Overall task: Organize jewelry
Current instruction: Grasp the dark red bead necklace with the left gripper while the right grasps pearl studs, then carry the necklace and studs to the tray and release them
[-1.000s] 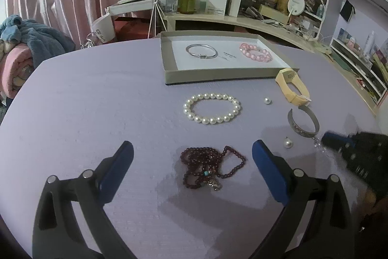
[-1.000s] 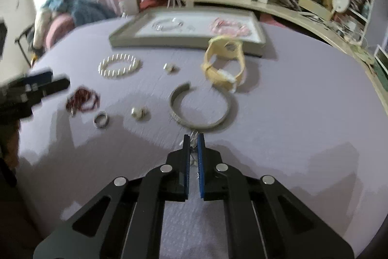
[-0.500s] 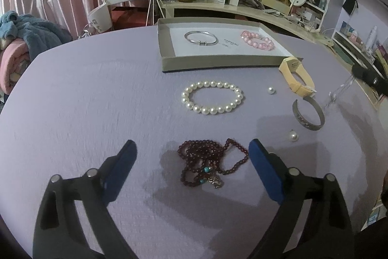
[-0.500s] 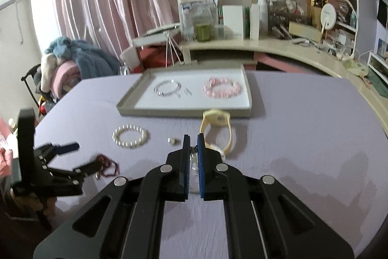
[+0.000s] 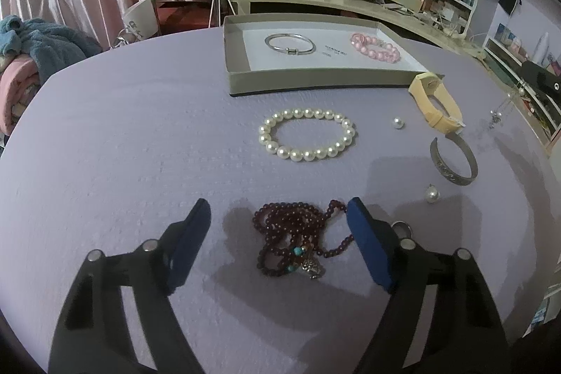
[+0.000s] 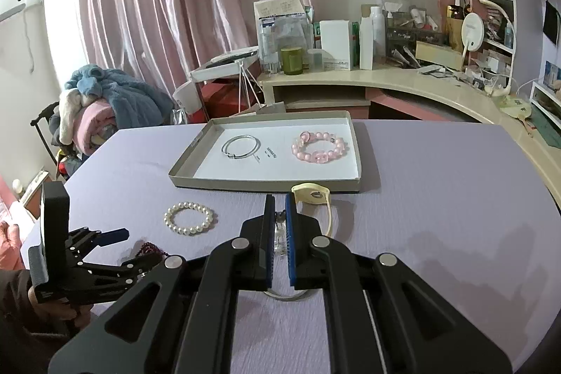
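The left tool [image 5: 278, 226] has narrowed, jaws apart around the dark-red bead strand [image 5: 298, 239] on the tabletop [image 5: 140, 135]. The right tool [image 6: 279, 223], risen, pinches a dangling silver earring [image 5: 501, 113], tray [image 6: 266, 184] at twelve o'clock.

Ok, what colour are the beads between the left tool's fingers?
Dark red beads, with turquoise accents; left wrist view.

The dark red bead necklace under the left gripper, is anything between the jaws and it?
Nothing visible. The dark red bead necklace lies bunched on the purple table, and the left gripper has its open, closing jaws on either side of it. The small ring sits outside the right-hand jaw.
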### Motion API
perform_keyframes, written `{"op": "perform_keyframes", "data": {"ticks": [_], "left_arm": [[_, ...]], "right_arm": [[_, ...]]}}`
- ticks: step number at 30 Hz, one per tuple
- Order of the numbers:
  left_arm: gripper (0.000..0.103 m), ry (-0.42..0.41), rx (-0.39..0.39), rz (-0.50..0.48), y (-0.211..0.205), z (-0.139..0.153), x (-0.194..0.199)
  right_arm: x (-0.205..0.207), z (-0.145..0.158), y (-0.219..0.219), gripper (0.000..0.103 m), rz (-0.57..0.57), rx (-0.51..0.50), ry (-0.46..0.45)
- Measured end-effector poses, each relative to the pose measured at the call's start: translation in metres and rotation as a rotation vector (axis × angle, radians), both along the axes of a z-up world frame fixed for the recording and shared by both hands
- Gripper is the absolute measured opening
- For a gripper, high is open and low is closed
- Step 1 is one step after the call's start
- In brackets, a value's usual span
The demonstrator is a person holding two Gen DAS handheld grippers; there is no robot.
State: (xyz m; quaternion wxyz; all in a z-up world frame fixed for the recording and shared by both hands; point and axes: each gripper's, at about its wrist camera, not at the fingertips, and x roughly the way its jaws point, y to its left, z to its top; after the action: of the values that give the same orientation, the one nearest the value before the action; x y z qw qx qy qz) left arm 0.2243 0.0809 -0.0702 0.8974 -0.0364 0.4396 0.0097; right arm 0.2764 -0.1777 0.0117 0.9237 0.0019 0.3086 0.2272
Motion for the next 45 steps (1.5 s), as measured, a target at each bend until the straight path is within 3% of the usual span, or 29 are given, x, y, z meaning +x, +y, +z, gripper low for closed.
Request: {"op": "perform_keyframes", "data": {"ticks": [8, 10, 14, 17, 25, 33, 39, 45], "left_arm": [[0.066, 0.026, -0.006, -0.007, 0.000, -0.006, 0.004], [0.058, 0.022, 0.001, -0.006, -0.001, -0.006, 0.004], [0.022, 0.009, -0.005, -0.012, 0.000, -0.006, 0.004], [0.010, 0.005, -0.039, -0.022, 0.003, -0.005, 0.004], [0.009, -0.045, -0.090, 0.007, 0.021, 0.015, 0.005], [0.009, -0.197, -0.097, 0.019, 0.041, 0.083, 0.017], [0.009, -0.293, -0.110, -0.008, 0.050, 0.135, 0.050], [0.009, -0.318, -0.128, -0.026, 0.049, 0.158, 0.091]], "right_arm": [[0.002, -0.002, 0.001, 0.006, -0.004, 0.000, 0.012], [0.002, -0.003, 0.002, 0.006, -0.005, 0.002, 0.016], [0.003, -0.004, 0.001, 0.006, -0.008, 0.008, 0.023], [0.004, -0.004, 0.001, 0.006, -0.009, 0.009, 0.021], [0.013, 0.010, 0.000, 0.006, -0.011, 0.022, -0.016], [0.035, 0.040, 0.002, 0.006, -0.003, 0.028, -0.112], [0.066, 0.063, 0.009, 0.006, 0.003, 0.050, -0.152], [0.100, 0.074, 0.024, 0.006, 0.022, 0.058, -0.162]]}}
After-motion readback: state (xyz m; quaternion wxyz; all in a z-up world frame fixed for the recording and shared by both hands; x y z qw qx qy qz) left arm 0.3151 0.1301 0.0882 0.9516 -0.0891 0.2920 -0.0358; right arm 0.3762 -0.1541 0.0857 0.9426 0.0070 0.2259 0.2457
